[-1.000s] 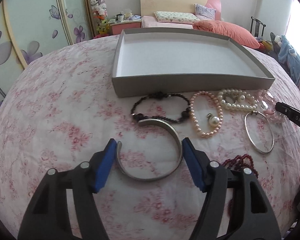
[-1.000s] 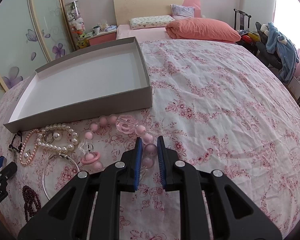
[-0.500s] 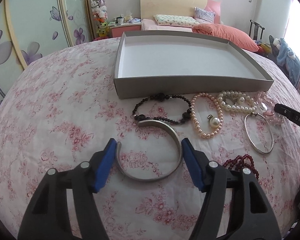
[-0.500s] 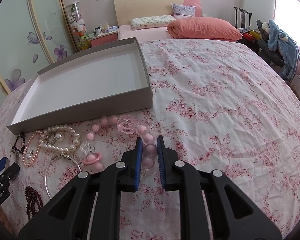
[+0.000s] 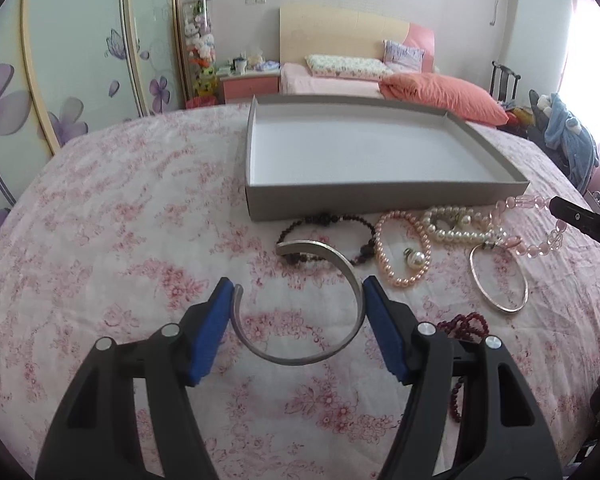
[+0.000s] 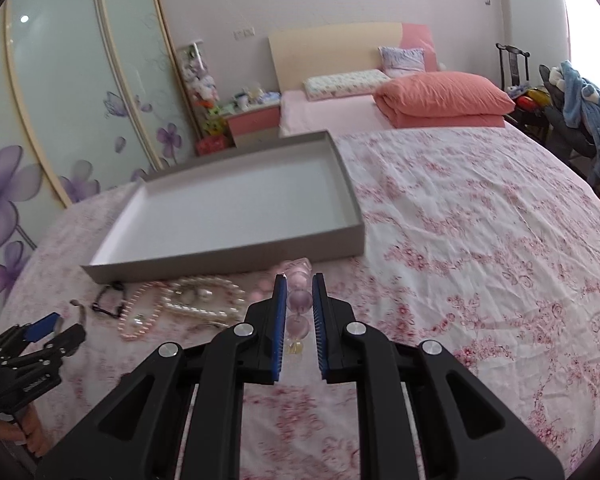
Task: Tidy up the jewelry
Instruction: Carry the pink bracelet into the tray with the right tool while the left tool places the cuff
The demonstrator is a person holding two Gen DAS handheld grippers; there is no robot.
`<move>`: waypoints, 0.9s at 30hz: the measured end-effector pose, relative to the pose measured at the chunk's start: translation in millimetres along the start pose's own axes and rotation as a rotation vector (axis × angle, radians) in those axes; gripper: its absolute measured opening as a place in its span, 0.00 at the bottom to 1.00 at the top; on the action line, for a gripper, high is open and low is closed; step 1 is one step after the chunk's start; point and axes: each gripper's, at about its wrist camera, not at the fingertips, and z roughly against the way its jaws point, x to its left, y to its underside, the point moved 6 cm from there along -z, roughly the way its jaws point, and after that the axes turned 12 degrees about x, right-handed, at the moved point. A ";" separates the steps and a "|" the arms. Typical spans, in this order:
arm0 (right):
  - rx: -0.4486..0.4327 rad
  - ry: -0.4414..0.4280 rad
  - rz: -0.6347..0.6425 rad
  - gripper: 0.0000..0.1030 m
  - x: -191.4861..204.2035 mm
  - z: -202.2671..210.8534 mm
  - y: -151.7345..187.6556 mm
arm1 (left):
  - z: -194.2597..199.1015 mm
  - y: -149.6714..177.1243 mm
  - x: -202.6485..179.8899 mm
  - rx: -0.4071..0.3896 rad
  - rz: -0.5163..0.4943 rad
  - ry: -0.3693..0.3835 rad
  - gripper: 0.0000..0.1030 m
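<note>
Bedspread (image 5: 112,216) with pink flowers covers the bed and carries everything. On it lies the grey tray (image 5: 380,198), a flat cardboard box with low walls and a white floor; its long axis runs across the left wrist view, and one long wall faces the jewelry.

Just in front of this wall the jewelry lies in a row. The silver cuff (image 5: 300,354) is the nearest piece. It is an open band, and its gap points to the far left, toward the tray. The left tool (image 5: 298,300) holds it: the two blue pads press on opposite sides of the band, so the tool grips the cuff with the jaws standing wide. Behind the cuff lies the dark bead bracelet (image 5: 328,220), touching the tray wall. Beside it, to the right, are the pink pearl bracelet (image 5: 400,280) with one big pearl hanging inside it, and the white pearl strand (image 5: 456,234), heaped together. The thin silver bangle (image 5: 498,278) lies flat, near the pearls. A dark red bead string (image 5: 466,324) is partly hidden behind the left tool.

The right tool (image 6: 300,300) is closed on the pink bead bracelet (image 5: 540,246). The string hangs from the jaws in a loop, with its lower part near the bangle.
</note>
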 end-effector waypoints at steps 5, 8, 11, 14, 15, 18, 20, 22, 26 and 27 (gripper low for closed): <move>-0.044 -0.045 0.019 0.13 12.5 11.9 0.8 | 17.4 -0.4 -8.7 -0.080 -0.017 -0.018 0.63; -0.067 -0.055 0.034 0.13 19.7 19.1 2.2 | 28.8 -4.5 -13.7 -0.133 -0.033 -0.032 0.63; -0.089 -0.063 0.049 0.14 26.6 25.6 1.0 | 39.5 -8.6 -18.9 -0.182 -0.048 -0.046 0.63; -0.103 -0.066 0.060 0.13 31.3 31.4 0.8 | 48.4 -12.6 -22.0 -0.223 -0.056 -0.060 0.63; -0.109 -0.064 0.063 0.13 32.6 32.2 1.2 | 51.8 -13.5 -23.0 -0.238 -0.057 -0.067 0.63; -0.125 -0.067 0.068 0.13 34.5 38.7 1.0 | 57.6 -16.8 -23.0 -0.268 -0.057 -0.081 0.63; -0.132 -0.069 0.070 0.13 35.8 41.3 -0.1 | 60.3 -18.6 -23.2 -0.281 -0.056 -0.086 0.63; -0.145 -0.072 0.072 0.14 37.3 45.5 -2.5 | 63.4 -21.0 -23.8 -0.291 -0.055 -0.089 0.63; -0.171 -0.075 0.083 0.13 40.9 53.2 -9.8 | 70.2 -30.9 -25.4 -0.320 -0.062 -0.098 0.63; -0.178 -0.076 0.087 0.13 41.6 55.2 -11.8 | 71.2 -32.5 -26.4 -0.325 -0.063 -0.099 0.63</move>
